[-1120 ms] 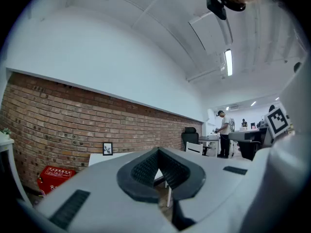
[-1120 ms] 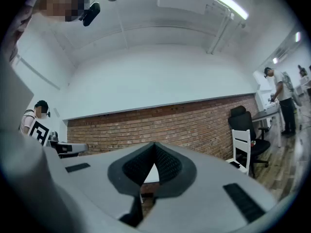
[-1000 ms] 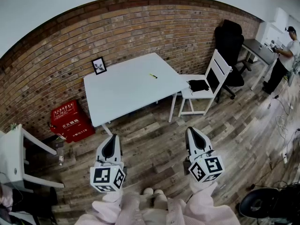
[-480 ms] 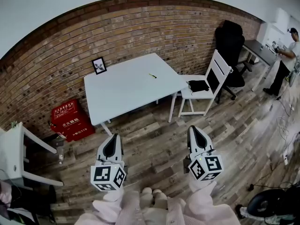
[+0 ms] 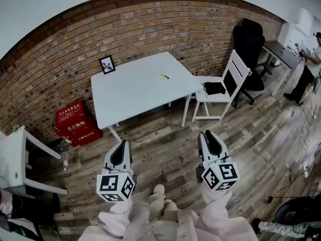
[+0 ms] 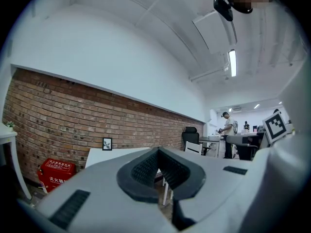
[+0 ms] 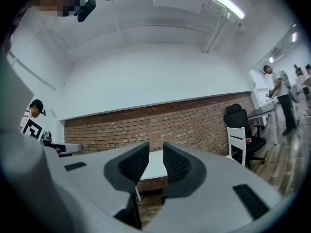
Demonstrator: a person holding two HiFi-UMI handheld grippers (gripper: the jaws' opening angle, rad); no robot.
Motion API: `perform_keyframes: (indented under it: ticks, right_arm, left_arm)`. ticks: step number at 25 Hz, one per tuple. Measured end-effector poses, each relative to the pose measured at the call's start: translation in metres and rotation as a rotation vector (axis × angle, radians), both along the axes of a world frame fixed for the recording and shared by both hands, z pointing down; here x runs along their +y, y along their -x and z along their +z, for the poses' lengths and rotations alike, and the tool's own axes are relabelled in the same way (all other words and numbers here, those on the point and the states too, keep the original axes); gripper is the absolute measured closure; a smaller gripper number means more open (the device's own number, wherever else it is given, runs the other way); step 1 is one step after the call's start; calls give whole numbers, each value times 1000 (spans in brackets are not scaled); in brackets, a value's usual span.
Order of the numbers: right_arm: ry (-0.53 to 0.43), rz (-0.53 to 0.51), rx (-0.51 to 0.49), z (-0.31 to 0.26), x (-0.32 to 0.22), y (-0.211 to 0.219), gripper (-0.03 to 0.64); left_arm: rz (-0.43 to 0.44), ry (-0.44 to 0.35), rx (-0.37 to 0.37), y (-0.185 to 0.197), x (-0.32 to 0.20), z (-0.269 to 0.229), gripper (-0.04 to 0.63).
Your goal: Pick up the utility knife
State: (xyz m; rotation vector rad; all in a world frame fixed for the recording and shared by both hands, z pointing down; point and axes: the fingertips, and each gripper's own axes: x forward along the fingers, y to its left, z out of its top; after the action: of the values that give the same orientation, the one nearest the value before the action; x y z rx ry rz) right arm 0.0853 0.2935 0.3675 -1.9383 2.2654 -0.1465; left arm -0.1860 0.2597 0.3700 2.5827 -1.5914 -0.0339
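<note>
The utility knife is a small yellow and black thing lying on the white table, near its far right side. Both grippers hover level over the wooden floor, well short of the table. My left gripper is shut and empty; in the left gripper view its pads meet at the tip. My right gripper is opening. In the right gripper view a narrow gap shows between its fingers, with nothing in it and the table beyond.
A white chair with a black item on its seat stands right of the table. A red box sits by the brick wall, a small picture frame on the table's far corner. A black office chair and a person are at far right.
The head view has shifted a little, so the table sits slightly higher in the picture. Both grippers stay in about the same place. The right gripper's tip looks slightly wider.
</note>
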Motion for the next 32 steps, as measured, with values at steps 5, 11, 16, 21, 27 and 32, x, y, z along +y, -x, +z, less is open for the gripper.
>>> perform_keyframes:
  ticks: [5, 11, 16, 21, 27, 32]
  right_arm:
    - [13, -15, -3, 4, -8, 4, 521]
    - [32, -33, 20, 11, -28, 6, 480]
    - [56, -47, 24, 22, -61, 7, 465]
    - [68, -44, 29, 27, -106, 0, 465]
    - [76, -25, 29, 31, -162, -10, 465]
    - [85, -21, 19, 32, -203, -10, 465]
  left_arm:
    - [-10, 12, -2, 4, -5, 3, 601]
    - [-1, 33, -1, -2, -26, 13, 601]
    - [-5, 58, 9, -4, -60, 25, 601]
    - [-5, 75, 18, -11, -110, 32, 601]
    - [19, 74, 23, -25, -172, 35, 601]
    - [33, 78, 23, -26, -217, 34, 601]
